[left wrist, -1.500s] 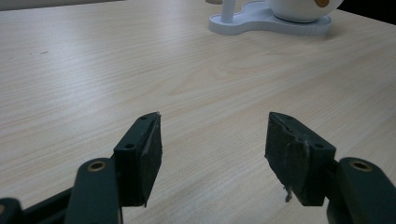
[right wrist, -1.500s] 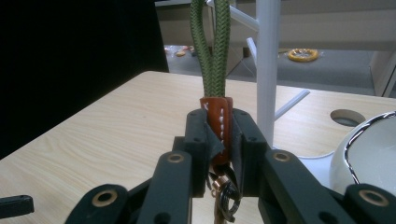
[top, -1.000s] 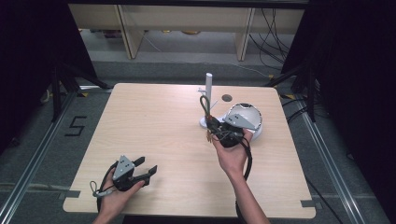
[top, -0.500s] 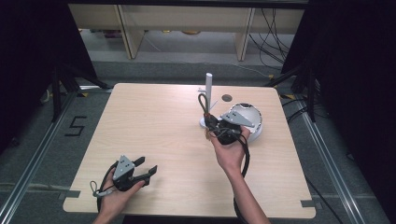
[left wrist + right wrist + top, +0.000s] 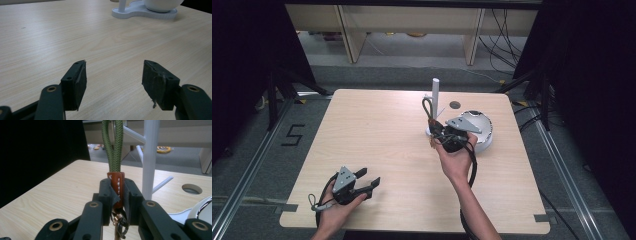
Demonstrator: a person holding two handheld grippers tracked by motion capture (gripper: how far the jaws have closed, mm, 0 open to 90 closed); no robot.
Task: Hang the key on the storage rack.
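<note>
The green cord keychain (image 5: 114, 150), light and limp, is clamped at its leather tab by the right hand-held gripper (image 5: 117, 195); the left hand-held gripper (image 5: 113, 80) is held released.

A light wooden table (image 5: 377, 140) with a round cable hole (image 5: 455, 105) was observed; a white stand base (image 5: 140, 11) rested directly on it.

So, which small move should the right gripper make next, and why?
Probably lift the right gripper slightly toward the white stand to hook the green cord loop over a peg. Its jaws clamp the leather tab with the loop upright, beside the post.
</note>
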